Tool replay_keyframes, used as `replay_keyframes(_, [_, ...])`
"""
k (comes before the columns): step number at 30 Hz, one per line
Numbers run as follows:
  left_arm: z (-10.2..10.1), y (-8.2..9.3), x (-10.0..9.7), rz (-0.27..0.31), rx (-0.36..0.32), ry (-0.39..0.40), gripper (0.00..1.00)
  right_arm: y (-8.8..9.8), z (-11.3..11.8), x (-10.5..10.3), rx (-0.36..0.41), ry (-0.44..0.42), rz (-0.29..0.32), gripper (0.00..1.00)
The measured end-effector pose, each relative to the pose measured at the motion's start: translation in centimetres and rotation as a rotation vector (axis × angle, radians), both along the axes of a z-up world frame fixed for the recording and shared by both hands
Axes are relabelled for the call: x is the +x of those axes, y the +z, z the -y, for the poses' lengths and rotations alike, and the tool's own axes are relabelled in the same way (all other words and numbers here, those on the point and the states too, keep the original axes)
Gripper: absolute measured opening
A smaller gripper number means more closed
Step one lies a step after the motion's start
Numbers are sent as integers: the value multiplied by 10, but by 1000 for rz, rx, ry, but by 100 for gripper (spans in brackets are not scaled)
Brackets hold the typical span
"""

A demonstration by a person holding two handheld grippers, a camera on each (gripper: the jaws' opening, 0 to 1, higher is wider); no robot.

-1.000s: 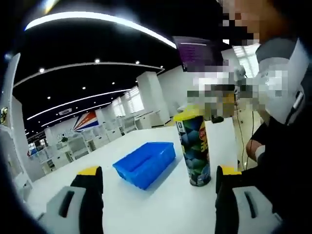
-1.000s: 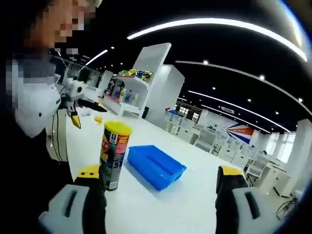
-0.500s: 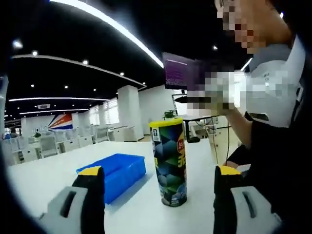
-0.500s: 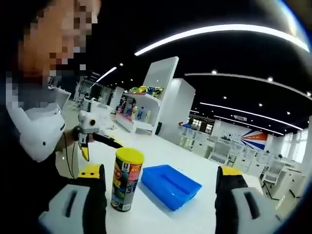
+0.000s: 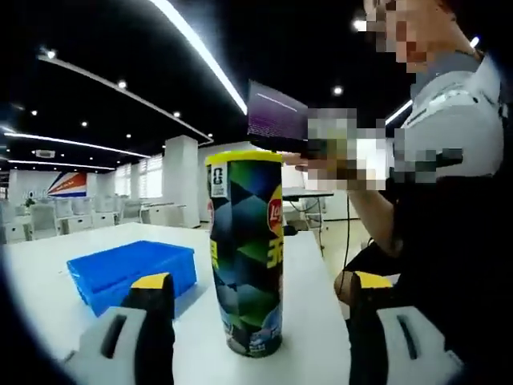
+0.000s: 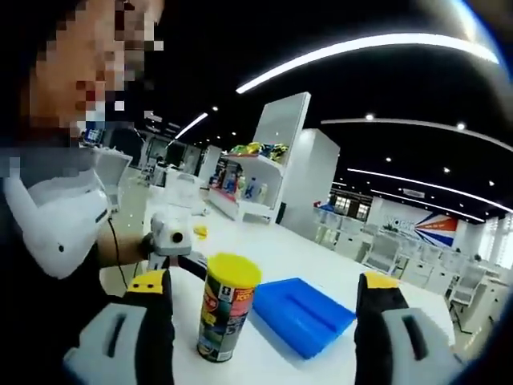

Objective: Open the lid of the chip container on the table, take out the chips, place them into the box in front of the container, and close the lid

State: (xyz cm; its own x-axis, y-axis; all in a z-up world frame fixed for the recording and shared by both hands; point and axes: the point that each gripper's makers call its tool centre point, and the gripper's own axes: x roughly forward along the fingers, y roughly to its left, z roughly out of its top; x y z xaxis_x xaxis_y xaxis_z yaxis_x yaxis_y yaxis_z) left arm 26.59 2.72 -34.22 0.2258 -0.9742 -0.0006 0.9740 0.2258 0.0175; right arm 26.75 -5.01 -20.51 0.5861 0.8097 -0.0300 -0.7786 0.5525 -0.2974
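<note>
The chip can (image 5: 244,265) stands upright on the white table (image 5: 317,305), dark with a green-blue pattern and a yellow lid (image 5: 243,157) shut on top. It looms close ahead of my left gripper (image 5: 262,281), whose jaws stand open to either side of it. The blue box (image 5: 132,269) lies just left of the can. In the right gripper view the can (image 6: 224,325) and its lid (image 6: 233,270) sit left of the blue box (image 6: 303,314). My right gripper (image 6: 265,281) hangs open, farther back. The left gripper (image 6: 171,236) shows beside the can's left.
A person in dark clothes with a white sleeve (image 6: 60,220) stands close at the table's edge. A dark monitor (image 5: 276,120) hangs behind the can. White shelves with colourful goods (image 6: 256,172) and rows of desks (image 6: 385,253) fill the room beyond the table (image 6: 272,249).
My left gripper has come much nearer to the can, which now looks far larger. The right view has shifted, bringing the can nearer its middle. Both grippers stay open.
</note>
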Motion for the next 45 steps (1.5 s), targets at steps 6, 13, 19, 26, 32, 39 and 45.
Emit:
replay_keyframes(6, [21, -10, 3, -13, -24, -29, 88, -11, -30, 2, -15, 57, -19, 90])
replay_keyframes(13, [27, -7, 8, -35, -78, -32, 83, -13, -62, -1, -3, 121, -13, 89])
replay_keyframes(19, [34, -9, 7, -32, -115, -39, 78, -27, -81, 5, -43, 129, -18, 87])
replay_keyframes(26, [36, -16, 10, -39, -122, -30, 76, -34, -86, 5, -60, 140, -27, 86])
replay_keyframes(32, [33, -17, 13, -49, -120, -28, 73, -34, -84, 7, -52, 131, -28, 86])
replay_keyframes(39, [31, -29, 19, -34, -65, 7, 56, -39, -85, 11, -69, 121, -39, 85])
replay_keyframes(45, [32, -29, 18, -29, -68, -2, 56, -41, -85, 11, -73, 122, -39, 85])
